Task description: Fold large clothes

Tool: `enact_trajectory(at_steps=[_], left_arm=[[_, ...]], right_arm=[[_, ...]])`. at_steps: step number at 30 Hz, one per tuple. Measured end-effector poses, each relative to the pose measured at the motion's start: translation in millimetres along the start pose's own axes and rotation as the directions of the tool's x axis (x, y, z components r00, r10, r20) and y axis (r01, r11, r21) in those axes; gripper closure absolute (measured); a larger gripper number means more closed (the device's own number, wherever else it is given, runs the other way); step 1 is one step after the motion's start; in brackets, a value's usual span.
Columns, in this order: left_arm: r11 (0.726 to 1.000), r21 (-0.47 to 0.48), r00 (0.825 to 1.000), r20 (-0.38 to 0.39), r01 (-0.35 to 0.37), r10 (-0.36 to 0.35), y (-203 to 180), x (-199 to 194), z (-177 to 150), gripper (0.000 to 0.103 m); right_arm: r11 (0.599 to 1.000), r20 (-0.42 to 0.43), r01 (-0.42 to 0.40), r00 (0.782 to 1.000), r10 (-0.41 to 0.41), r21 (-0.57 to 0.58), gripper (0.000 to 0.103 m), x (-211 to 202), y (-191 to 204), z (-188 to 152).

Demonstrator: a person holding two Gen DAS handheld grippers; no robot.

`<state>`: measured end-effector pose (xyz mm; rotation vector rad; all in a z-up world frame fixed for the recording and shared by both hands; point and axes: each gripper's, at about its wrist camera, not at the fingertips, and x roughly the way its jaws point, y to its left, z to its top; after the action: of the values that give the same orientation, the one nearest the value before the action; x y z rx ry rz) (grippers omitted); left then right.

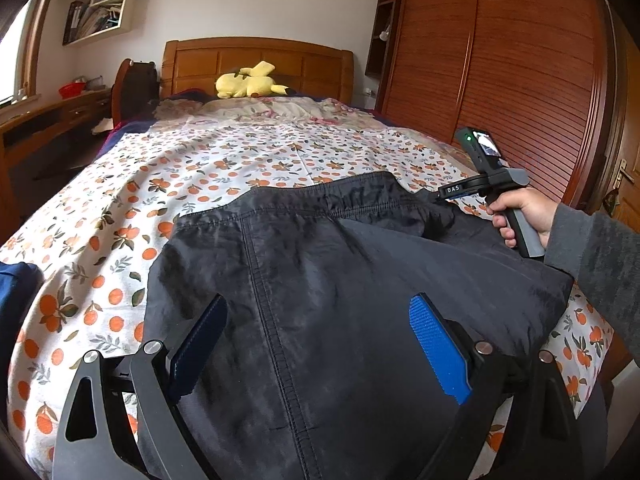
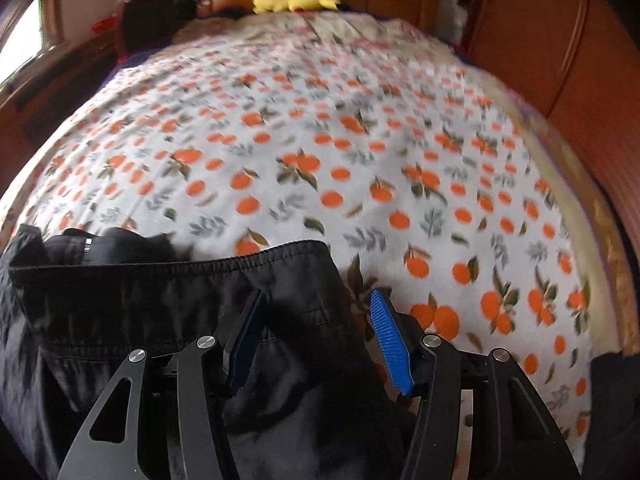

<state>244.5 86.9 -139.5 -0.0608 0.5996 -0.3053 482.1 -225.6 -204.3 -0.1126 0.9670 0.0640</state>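
A large black garment (image 1: 320, 280) with an elastic hem and a stitched centre seam lies spread on the orange-print bedspread (image 1: 200, 168). My left gripper (image 1: 316, 344) is open, its blue pads wide apart above the near part of the garment. My right gripper (image 2: 316, 340) is open over the garment's right hem corner (image 2: 280, 280), one finger over the cloth and one over the bedspread (image 2: 360, 160). In the left wrist view the right gripper's body (image 1: 492, 184) sits at the garment's far right edge, held by a hand.
A yellow plush toy (image 1: 248, 82) lies by the wooden headboard (image 1: 256, 60). A wooden wardrobe (image 1: 500, 60) stands along the bed's right side. A desk (image 1: 48, 120) and chair (image 1: 134, 88) stand on the left. A dark blue cloth (image 1: 16, 300) lies at the bed's left edge.
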Motion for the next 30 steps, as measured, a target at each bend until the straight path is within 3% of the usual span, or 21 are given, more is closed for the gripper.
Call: enact_trajectory(at_steps=[1, 2, 3, 4, 5, 9, 12, 17, 20, 26, 30], left_arm=[[1.0, 0.001, 1.0, -0.002, -0.001, 0.001, 0, 1, 0, 0.009], [1.0, 0.0, 1.0, -0.003, -0.001, 0.001, 0, 2, -1, 0.009], [1.0, -0.001, 1.0, -0.005, 0.0, 0.0, 1, 3, 0, 0.009], [1.0, -0.001, 1.0, -0.005, 0.0, 0.0, 1, 3, 0, 0.009], [1.0, -0.002, 1.0, -0.006, 0.001, -0.001, 1, 3, 0, 0.009], [1.0, 0.001, 1.0, -0.006, 0.005, -0.005, -1, 5, 1, 0.009], [1.0, 0.006, 1.0, -0.008, 0.007, -0.007, -2, 5, 1, 0.009], [1.0, 0.008, 1.0, -0.009, 0.006, -0.006, -3, 5, 0, 0.009], [1.0, 0.007, 1.0, -0.008, 0.007, -0.007, -3, 4, 0, 0.009], [1.0, 0.011, 1.0, -0.004, 0.012, -0.012, -3, 2, -1, 0.009], [1.0, 0.018, 1.0, 0.002, 0.018, -0.018, -5, -2, -2, 0.009]], right_arm=[[1.0, -0.011, -0.009, 1.0, 0.009, 0.011, 0.051, 4, -2, -1], [0.999, -0.024, -0.03, 0.999, 0.031, 0.025, 0.058, 8, -4, -2], [0.998, -0.029, -0.052, 0.998, 0.053, 0.029, 0.072, 10, -5, -2], [0.998, -0.033, -0.062, 0.997, 0.063, 0.028, 0.077, 11, -5, -2], [0.998, -0.03, -0.063, 0.998, 0.064, 0.021, 0.09, 10, -4, -2], [0.999, 0.08, -0.031, 0.996, 0.03, 0.007, 0.097, -10, -6, 1], [0.994, 0.133, 0.068, 0.988, -0.078, 0.081, 0.097, -20, -22, 4], [0.991, 0.117, 0.113, 0.986, -0.12, 0.065, 0.094, -19, -22, 5], [0.988, 0.125, 0.146, 0.981, -0.151, 0.045, 0.065, -28, -18, 5], [0.998, 0.167, 0.055, 0.985, -0.053, -0.011, 0.065, -74, -6, -24], [0.995, 0.159, -0.011, 0.987, 0.027, -0.101, 0.065, -112, 13, -75]])
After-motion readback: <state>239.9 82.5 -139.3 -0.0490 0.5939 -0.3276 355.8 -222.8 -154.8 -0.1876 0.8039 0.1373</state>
